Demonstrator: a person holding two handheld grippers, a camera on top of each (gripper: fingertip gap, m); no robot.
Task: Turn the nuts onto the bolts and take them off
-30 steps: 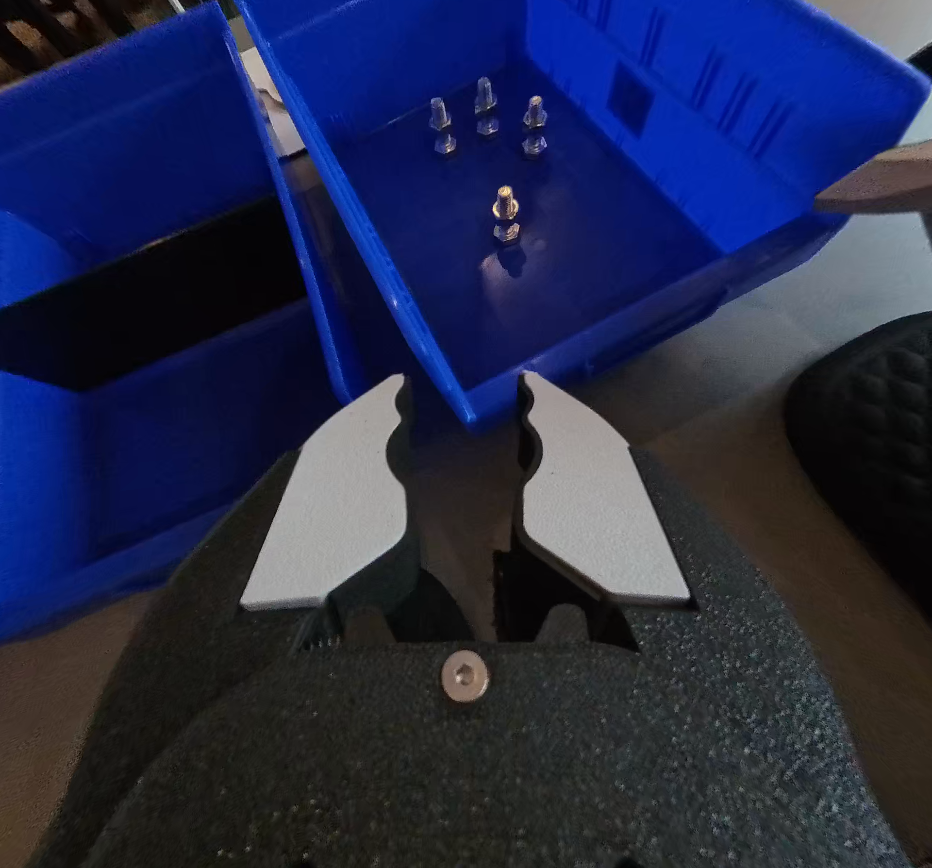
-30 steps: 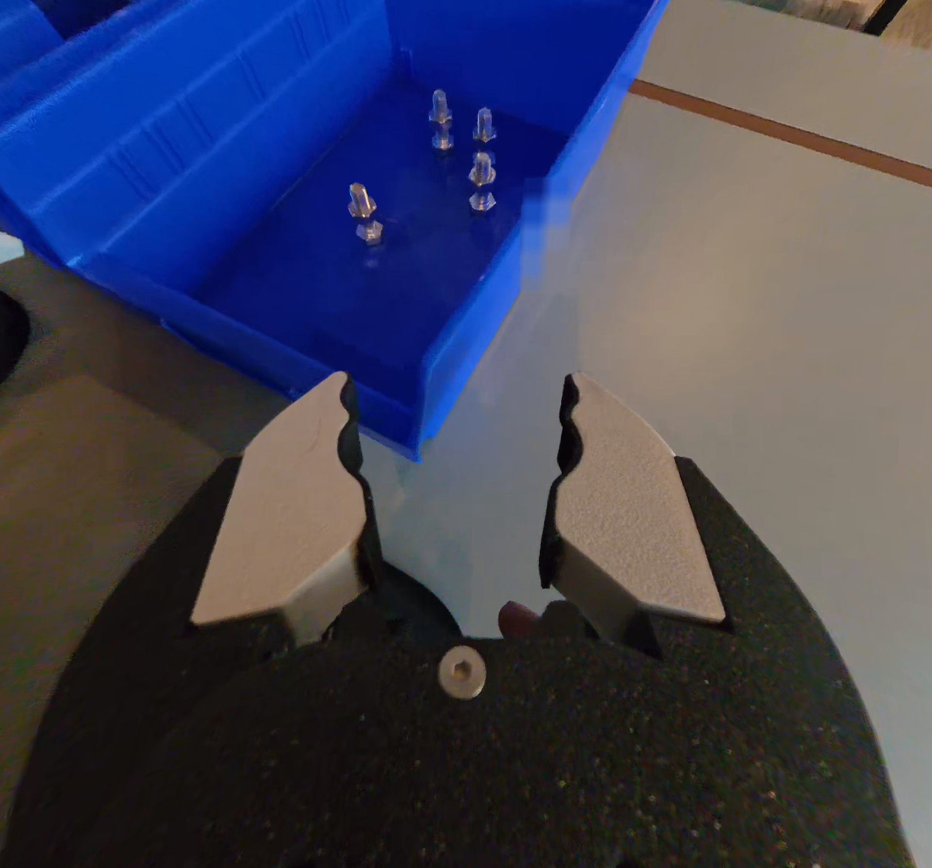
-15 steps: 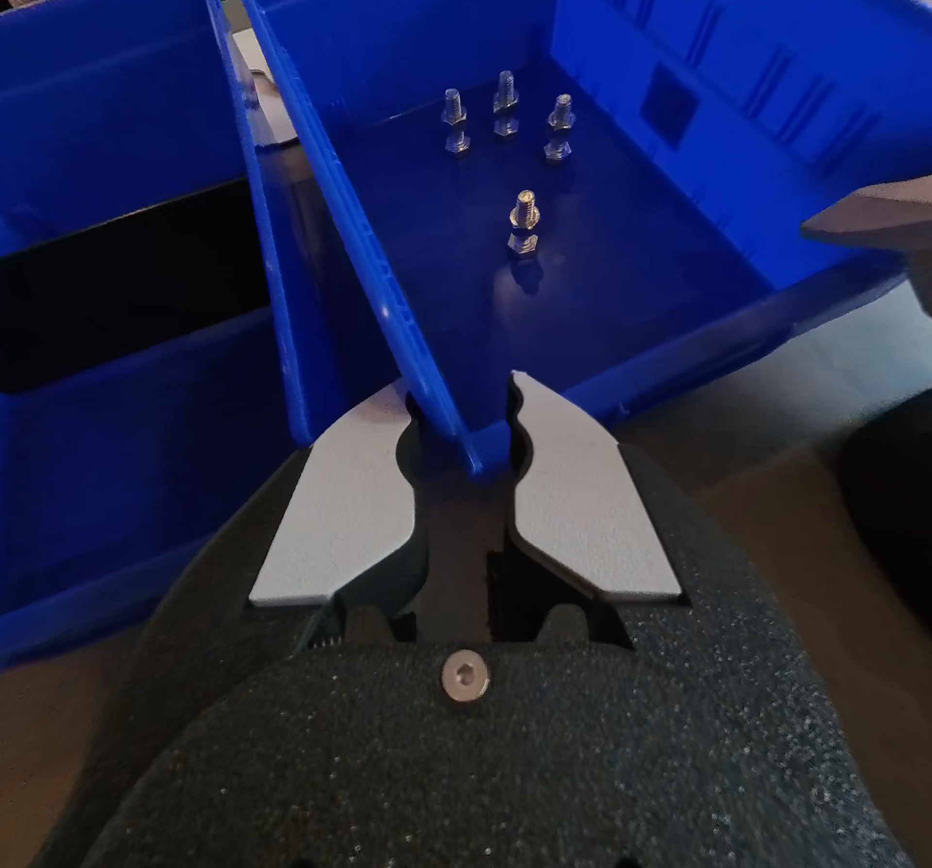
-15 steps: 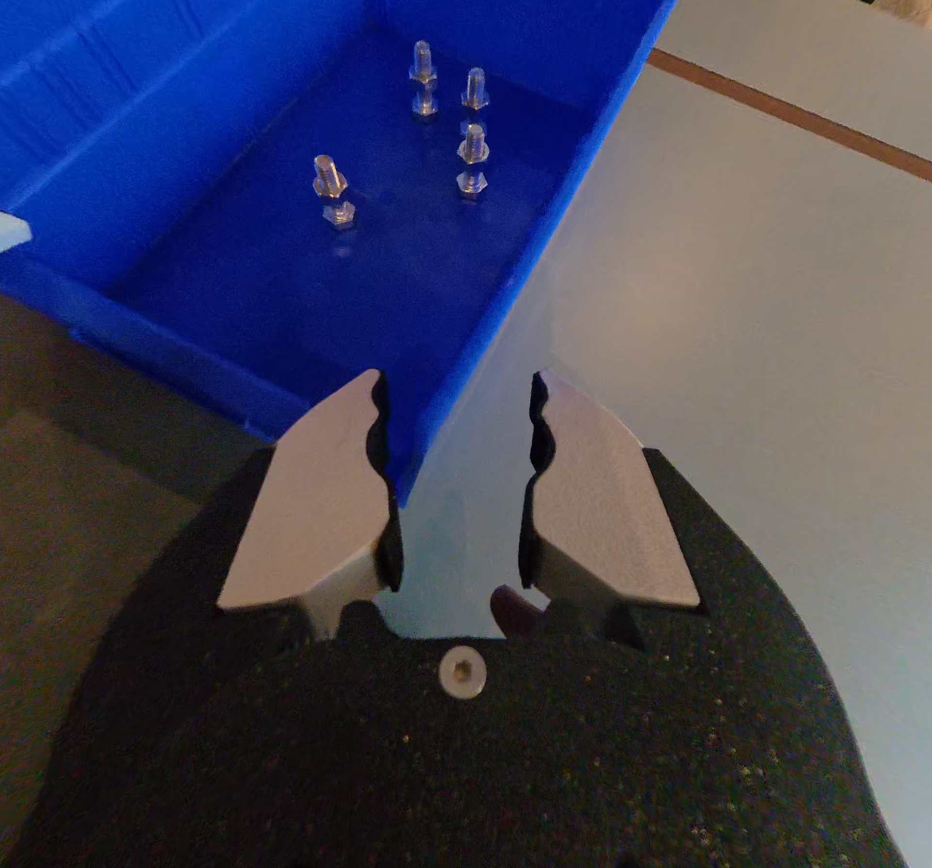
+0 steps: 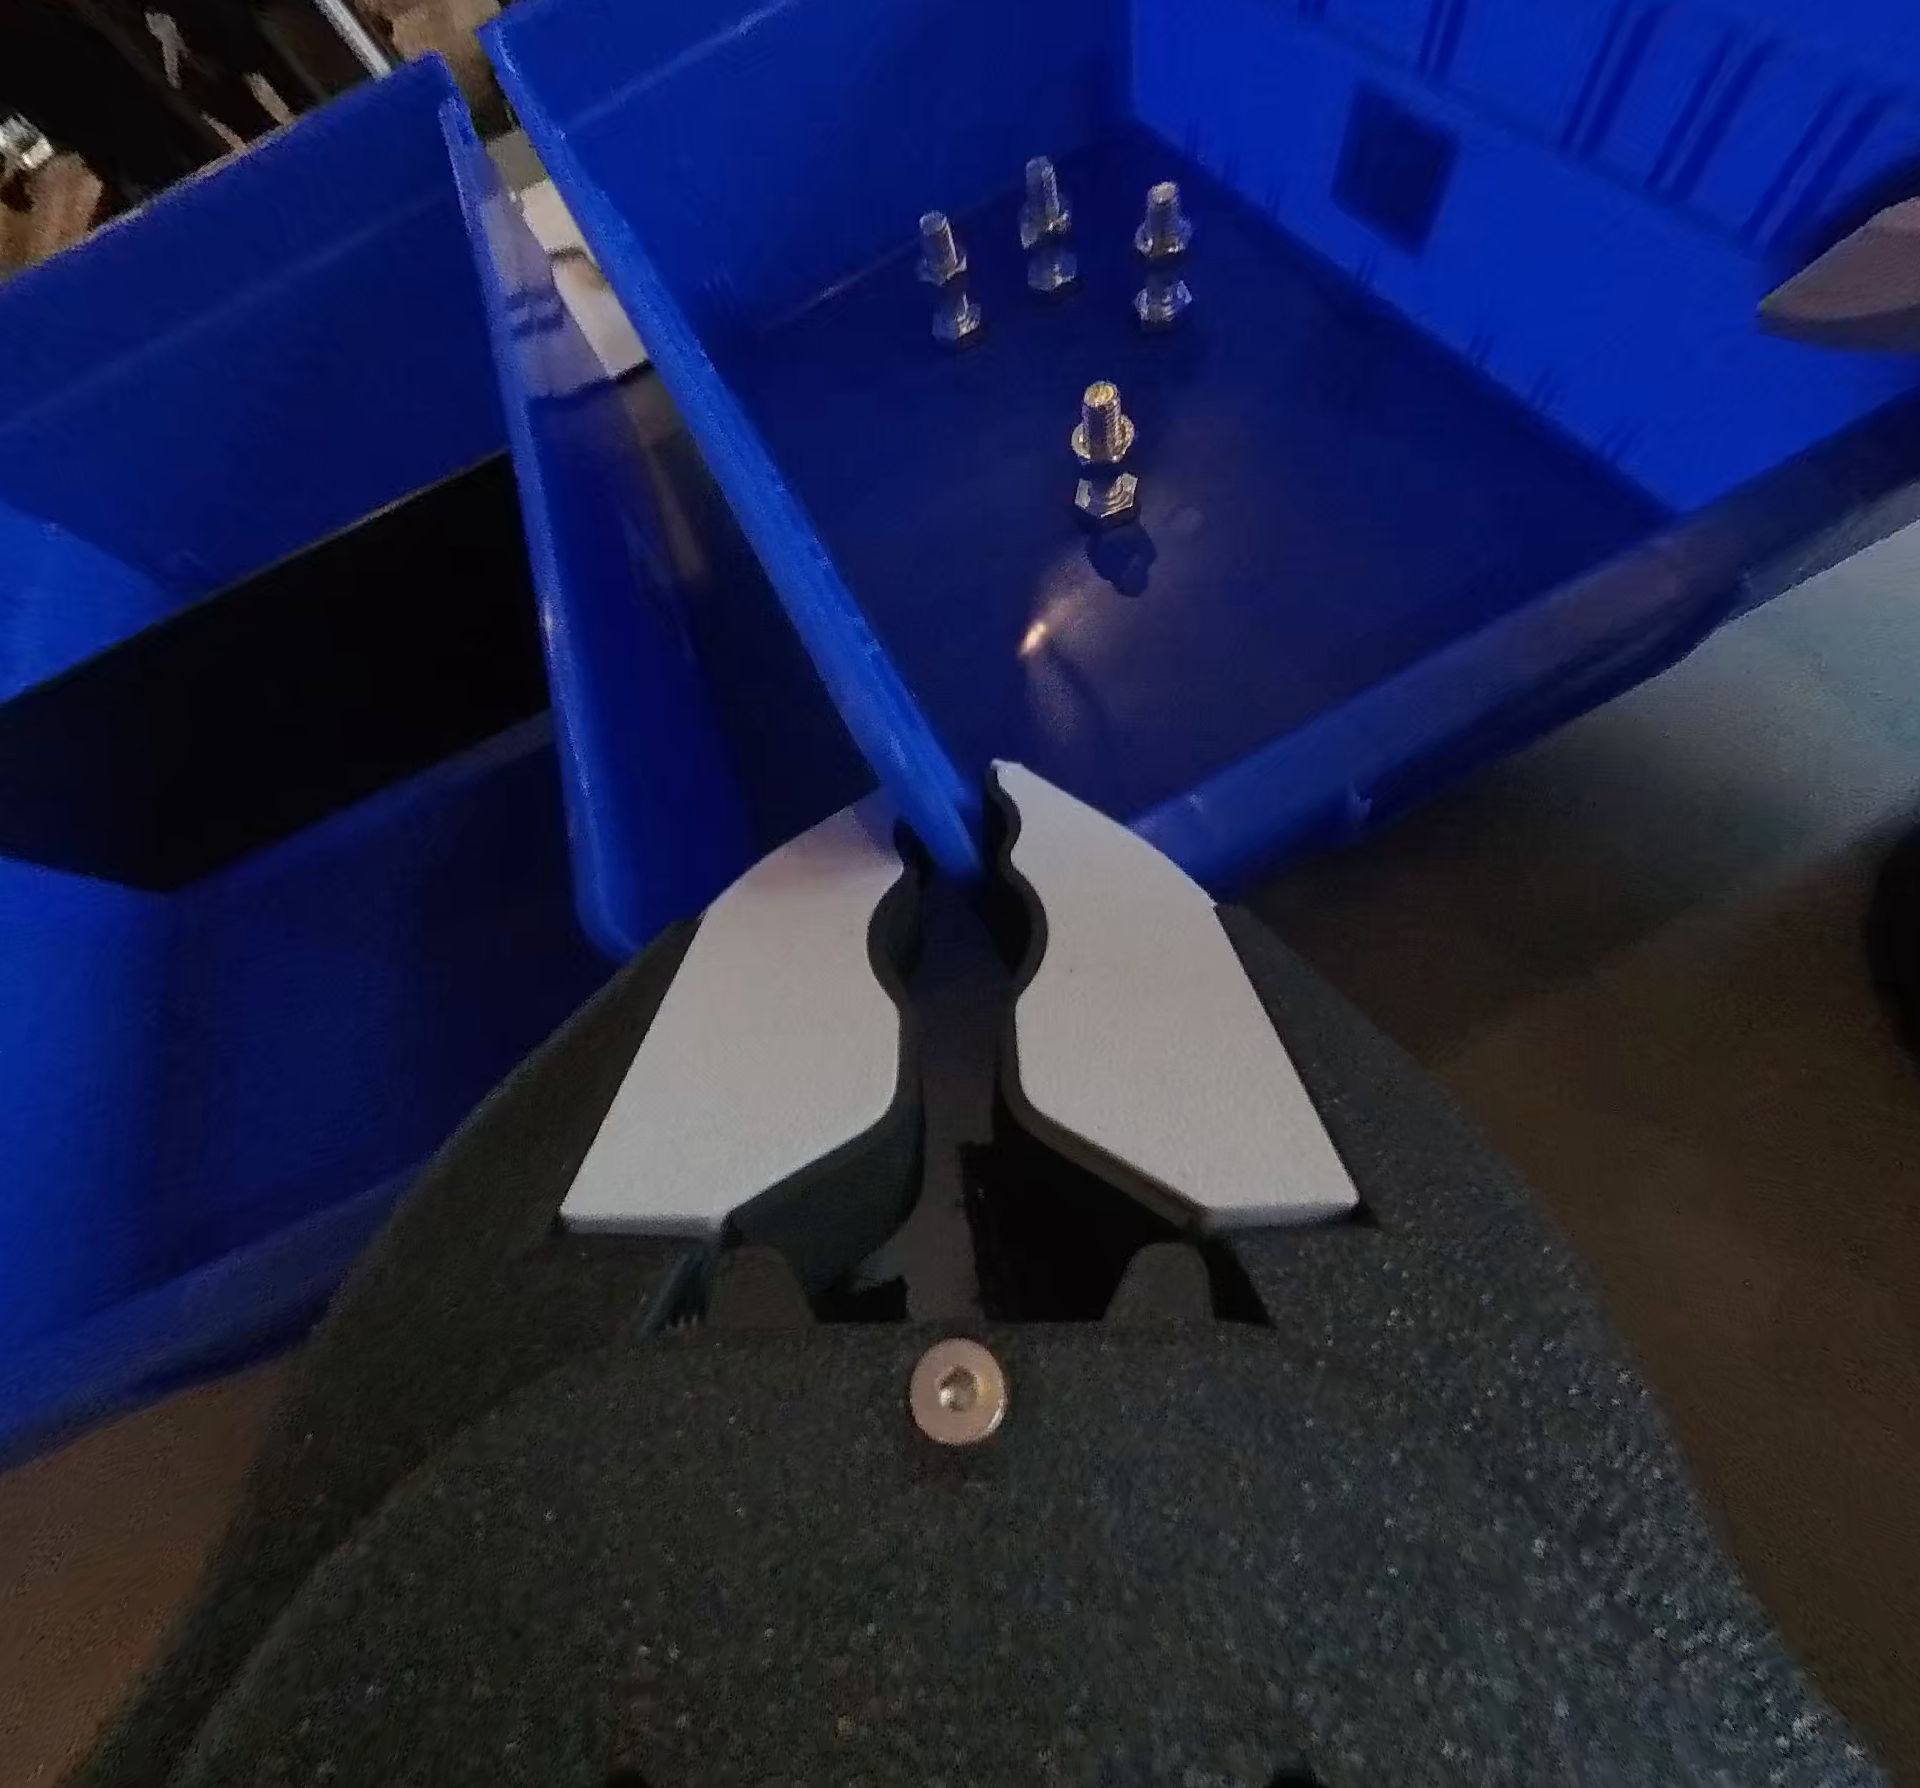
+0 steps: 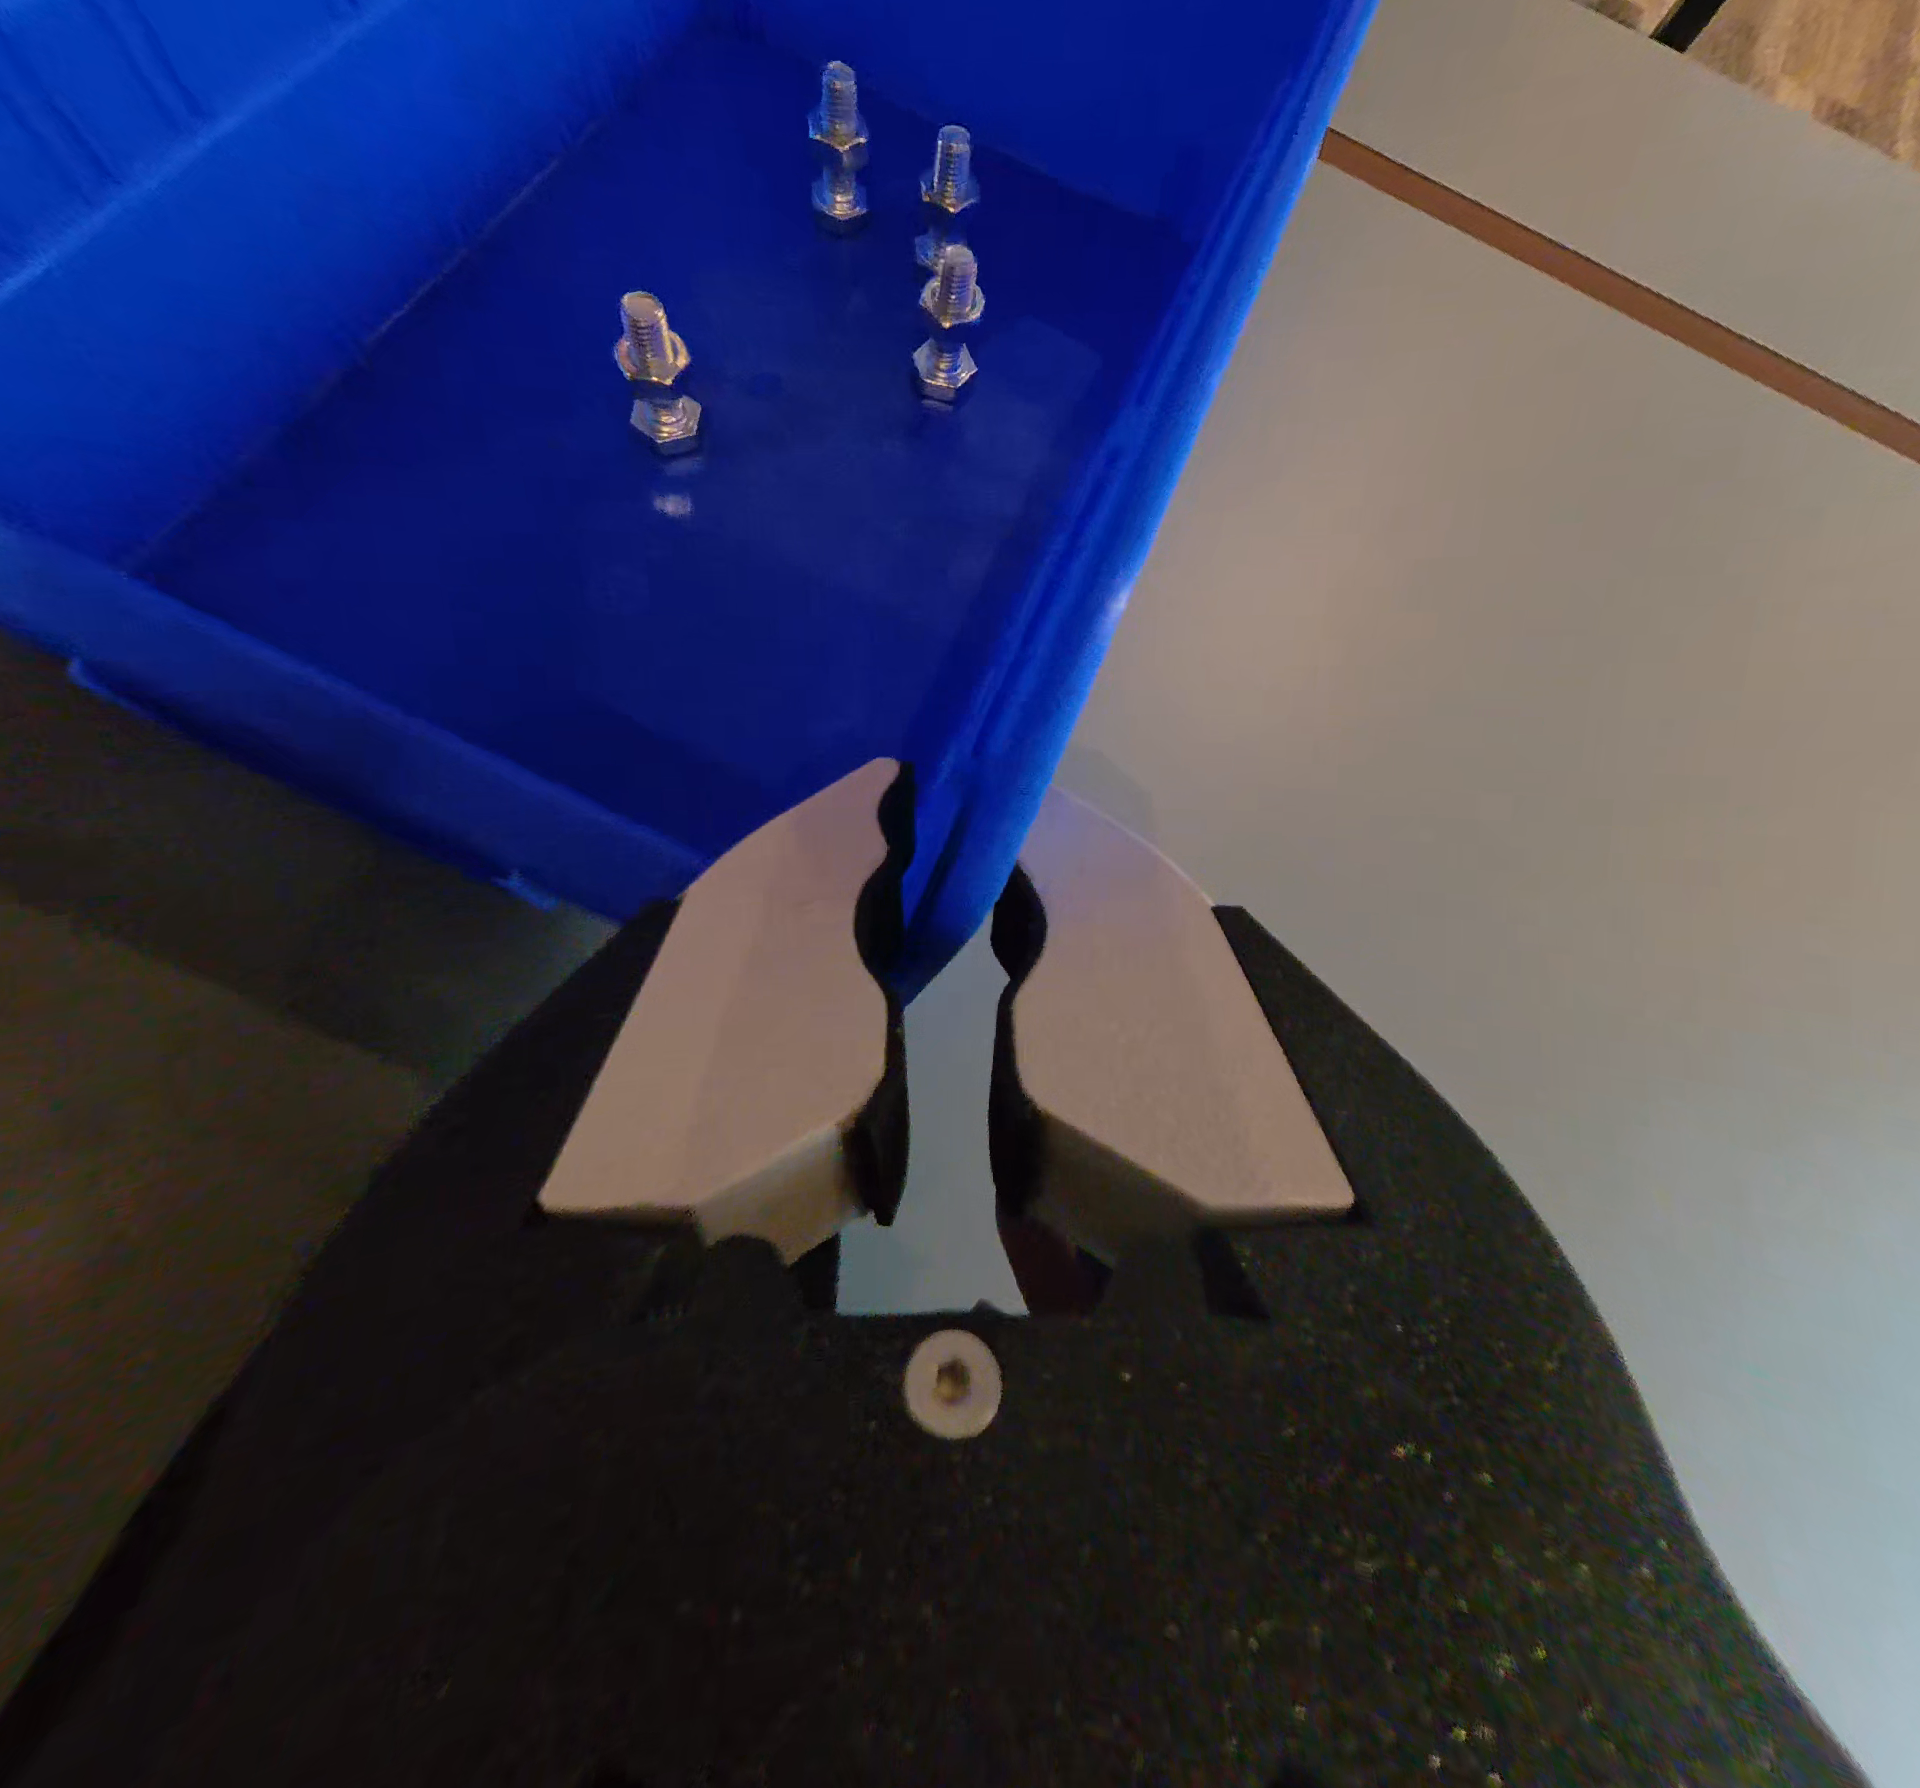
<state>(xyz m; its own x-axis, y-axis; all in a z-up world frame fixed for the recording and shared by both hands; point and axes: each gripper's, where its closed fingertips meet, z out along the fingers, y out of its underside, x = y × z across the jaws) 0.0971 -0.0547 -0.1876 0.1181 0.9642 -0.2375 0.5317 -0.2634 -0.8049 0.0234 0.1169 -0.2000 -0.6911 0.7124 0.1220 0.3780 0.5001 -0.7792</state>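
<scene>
Four bolts (image 5: 1104, 460) stand upright on their heads on the floor of the blue bin (image 5: 1351, 772), each with a nut (image 6: 651, 356) partway up its thread: three clustered toward the far wall, one alone nearer me. None is in my grip. Instead I have the bin itself by its two near corners. My left gripper (image 5: 951, 829) has its jaws pinched on the near end of the bin's left wall, and my right gripper (image 6: 951, 865) has its jaws closed around the right wall's near corner, though a slim gap shows on one side there.

I judge this a preparatory step, positioning the bin before any nut is turned. Next I need to move it gently and level so the bolts stay standing, then let go of the walls and reach in for the lone bolt.

A second blue bin (image 5: 260, 595) sits just to the left; its inside is too dark to read. How far each nut is threaded I cannot tell.
</scene>
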